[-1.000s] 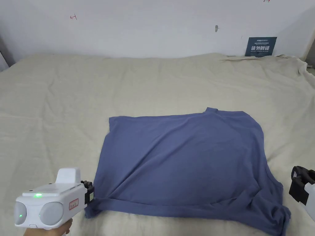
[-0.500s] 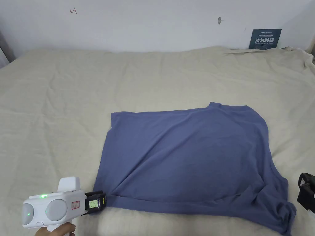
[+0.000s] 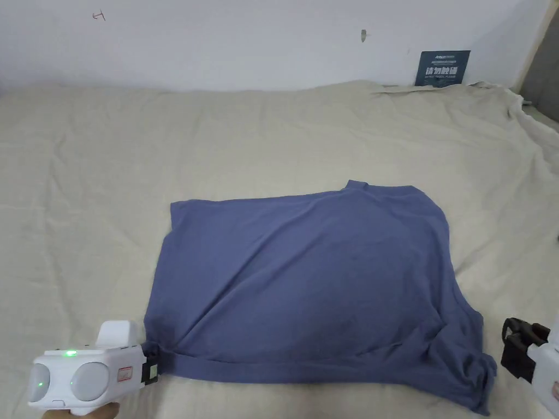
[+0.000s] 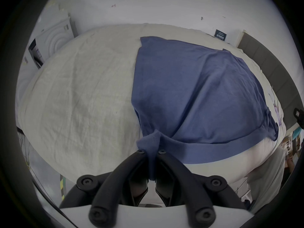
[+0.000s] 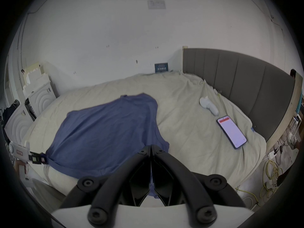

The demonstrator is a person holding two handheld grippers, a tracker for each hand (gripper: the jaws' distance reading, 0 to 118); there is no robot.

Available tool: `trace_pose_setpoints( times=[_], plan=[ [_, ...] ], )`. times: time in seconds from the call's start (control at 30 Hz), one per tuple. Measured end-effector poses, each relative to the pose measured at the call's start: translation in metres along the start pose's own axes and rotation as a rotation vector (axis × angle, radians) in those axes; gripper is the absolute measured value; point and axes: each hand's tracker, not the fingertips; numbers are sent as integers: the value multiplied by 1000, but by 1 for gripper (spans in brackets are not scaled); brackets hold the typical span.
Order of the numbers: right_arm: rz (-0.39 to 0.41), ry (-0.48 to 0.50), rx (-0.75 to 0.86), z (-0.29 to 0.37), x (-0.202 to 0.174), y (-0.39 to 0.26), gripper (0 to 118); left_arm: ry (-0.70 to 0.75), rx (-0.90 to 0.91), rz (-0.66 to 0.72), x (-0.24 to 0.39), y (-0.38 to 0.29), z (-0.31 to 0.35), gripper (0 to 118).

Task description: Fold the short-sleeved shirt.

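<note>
Left tongs [image 4: 151,152] on creased blue shirt [image 3: 305,283]

In the head view the left gripper [image 3: 150,366] sits at about 8 o'clock, level, pointing toward 3 o'clock, its jaws pinched together on the near left corner of the shirt [image 3: 311,283]. The right gripper [image 3: 516,349] sits at 4 o'clock, pointing toward 9 o'clock; its own view shows its jaws pressed together.

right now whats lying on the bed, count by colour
blue: 1, the shirt
grey: 1, a small grey object
dark-cased: 1, the phone with its screen lit
total: 3
</note>
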Motion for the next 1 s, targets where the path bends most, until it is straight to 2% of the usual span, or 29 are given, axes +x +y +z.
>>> trace_pose_setpoints(
  times=[0.07, 0.1, 0.13, 0.17, 0.2, 0.23, 0.37, 0.47, 0.53, 0.6, 0.63, 0.67, 0.73, 1.0],
  plan=[
    [4, -14, -46, -10, 4, -9, 37, -10, 18, -3, 0, 1, 8, 4],
    [15, -27, -84, -17, 5, -13, 45, -15, 28, 1, -1, 3, 11, 4],
    [25, -22, -119, -24, 5, -16, 45, -16, 34, 3, -1, 4, 14, 4],
    [21, -29, -143, -33, 12, -23, 79, -21, 42, 6, -2, 4, 17, 4],
    [12, -32, -139, -39, 16, -29, 97, -21, 51, 8, -3, 5, 20, 4],
    [11, -32, -137, -44, 17, -34, 105, -24, 56, 11, -4, 7, 21, 4],
    [0, -33, -230, -61, 18, -49, 105, -28, 68, 19, -6, 9, 25, 4],
    [12, -32, -255, -67, 12, -57, 104, -29, 67, 20, -5, 9, 25, 3],
    [28, -34, -283, -74, 10, -61, 96, -28, 63, 18, -4, 9, 22, 3],
    [27, -29, -313, -73, 2, -64, 63, -28, 60, 20, -3, 8, 21, 3],
    [23, -21, -324, -74, 1, -66, 38, -29, 57, 21, -3, 8, 21, 3],
    [16, -4, -336, -74, 1, -67, 7, -28, 56, 21, -3, 8, 21, 3],
    [-1, 8, -315, -71, 4, -71, 5, -28, 54, 22, -3, 8, 21, 3],
    [75, 38, -211, -47, -3, -33, 4, -43, 63, 59, -11, 18, 18, 3]
  ],
)
